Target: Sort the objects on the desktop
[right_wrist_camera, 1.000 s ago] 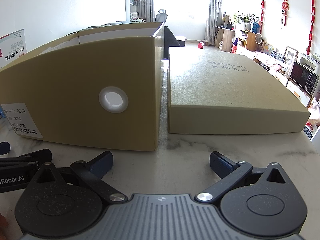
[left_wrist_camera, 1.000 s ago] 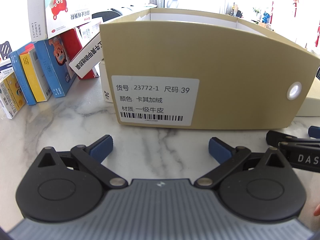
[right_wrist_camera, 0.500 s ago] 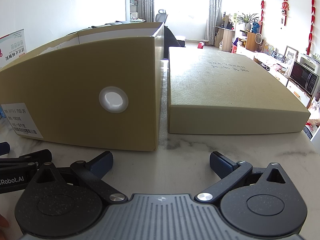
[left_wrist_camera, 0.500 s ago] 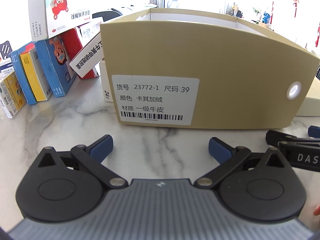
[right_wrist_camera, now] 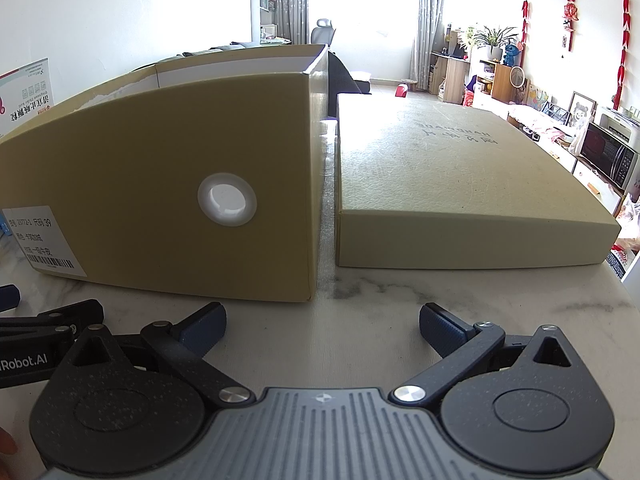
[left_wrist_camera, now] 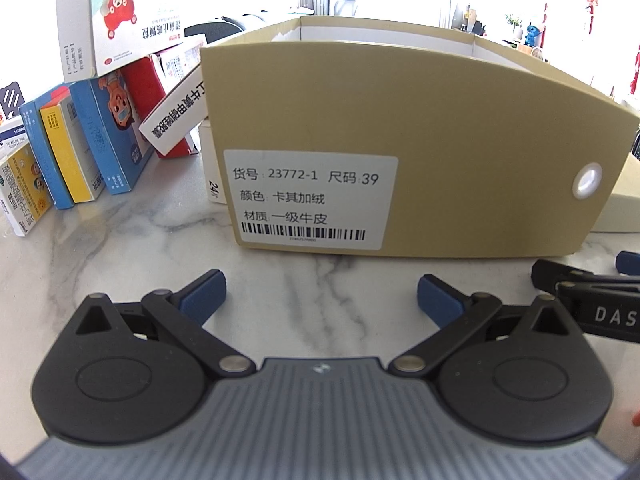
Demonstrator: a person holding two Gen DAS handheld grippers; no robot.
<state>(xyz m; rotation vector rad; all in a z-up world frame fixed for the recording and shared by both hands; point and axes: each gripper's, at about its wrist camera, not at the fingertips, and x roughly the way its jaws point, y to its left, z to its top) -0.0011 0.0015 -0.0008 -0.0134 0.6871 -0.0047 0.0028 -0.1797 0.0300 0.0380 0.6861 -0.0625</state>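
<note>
Both grippers, left gripper (left_wrist_camera: 320,294) and right gripper (right_wrist_camera: 322,324), gape wide and empty near the open shoebox (left_wrist_camera: 400,128) on the marble table (left_wrist_camera: 140,240).

box label (left_wrist_camera: 310,199): 货号 23772-1, 尺码 39 | right gripper (left_wrist_camera: 614,314): DAS | left gripper (right_wrist_camera: 24,362): Robot.AI

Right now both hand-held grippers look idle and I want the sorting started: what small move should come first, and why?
Probably swing the left hand-held gripper left toward the medicine boxes. It is open and empty before the open shoe box, whose lid lies beside it, and the right hand-held gripper is farther from them.
</note>
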